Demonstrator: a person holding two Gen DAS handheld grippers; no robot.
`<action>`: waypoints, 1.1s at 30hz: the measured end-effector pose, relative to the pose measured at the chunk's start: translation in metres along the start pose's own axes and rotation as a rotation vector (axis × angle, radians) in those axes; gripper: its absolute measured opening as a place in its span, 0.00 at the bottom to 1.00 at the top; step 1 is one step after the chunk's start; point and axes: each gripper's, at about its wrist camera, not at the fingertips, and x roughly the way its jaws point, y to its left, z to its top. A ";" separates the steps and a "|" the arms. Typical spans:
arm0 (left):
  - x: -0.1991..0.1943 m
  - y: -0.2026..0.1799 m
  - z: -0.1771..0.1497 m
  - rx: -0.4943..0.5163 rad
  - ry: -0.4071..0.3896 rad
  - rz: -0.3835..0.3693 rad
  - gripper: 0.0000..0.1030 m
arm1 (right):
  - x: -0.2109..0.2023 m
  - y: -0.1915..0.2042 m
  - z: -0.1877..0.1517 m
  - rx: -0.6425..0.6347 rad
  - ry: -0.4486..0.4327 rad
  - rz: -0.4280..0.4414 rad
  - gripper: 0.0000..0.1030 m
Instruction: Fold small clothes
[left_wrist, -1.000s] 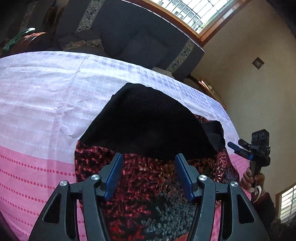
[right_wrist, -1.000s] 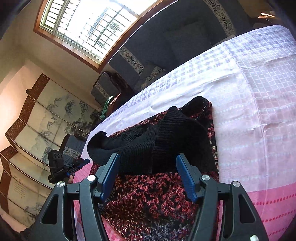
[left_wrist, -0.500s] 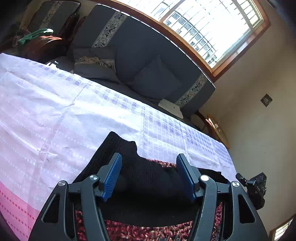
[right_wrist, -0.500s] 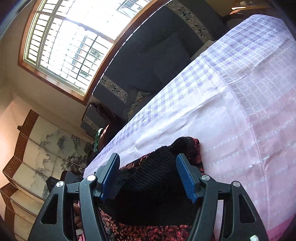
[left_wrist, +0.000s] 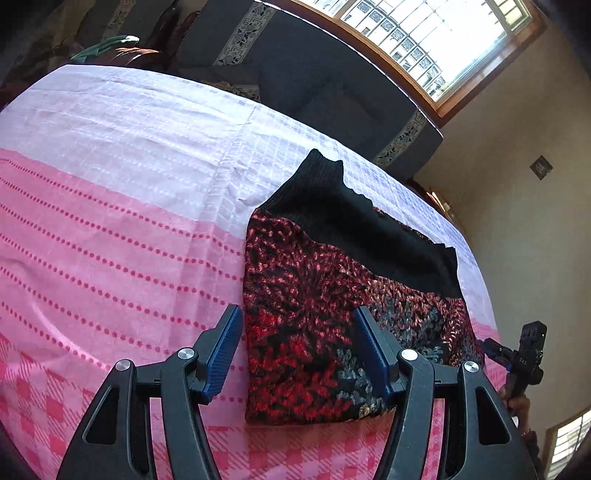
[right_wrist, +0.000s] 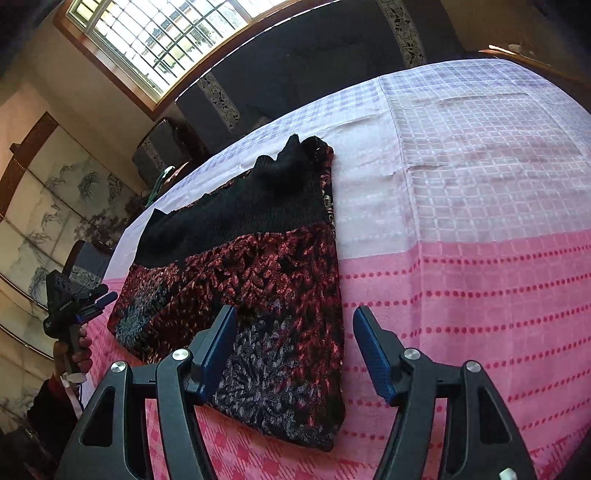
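Note:
A folded knit garment (left_wrist: 314, 314), red, black and grey, lies flat on the pink and white tablecloth (left_wrist: 110, 221). A plain black part (left_wrist: 351, 221) is laid over its far half. My left gripper (left_wrist: 297, 350) hovers open above the garment's near left corner, its pads touching nothing. In the right wrist view the same garment (right_wrist: 258, 277) shows its black part (right_wrist: 258, 210) at the far end. My right gripper (right_wrist: 295, 350) stands open over the near right corner. Each gripper appears in the other's view: the right gripper (left_wrist: 484, 343) and the left gripper (right_wrist: 105, 297), both beside the garment.
A dark sofa (left_wrist: 314, 74) runs behind the table's far edge under a bright window (right_wrist: 166, 37). A painted folding screen (right_wrist: 55, 192) stands at the left. A person's hand (right_wrist: 70, 350) grips the left tool's handle. Bare cloth (right_wrist: 461, 221) spreads right of the garment.
Both grippers went forward over the black part, then drew back to the garment's near edge. The black part now covers less of the garment and lies flatter at its far end.

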 end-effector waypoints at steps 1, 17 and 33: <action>-0.005 0.002 -0.006 0.006 -0.013 0.013 0.60 | -0.002 -0.001 -0.004 0.003 0.006 -0.004 0.61; -0.007 -0.011 -0.047 0.164 -0.107 0.217 0.60 | -0.003 0.022 -0.027 -0.045 -0.042 -0.044 0.62; -0.003 -0.020 -0.050 0.206 -0.115 0.302 0.60 | -0.004 0.020 -0.030 -0.022 -0.078 -0.011 0.69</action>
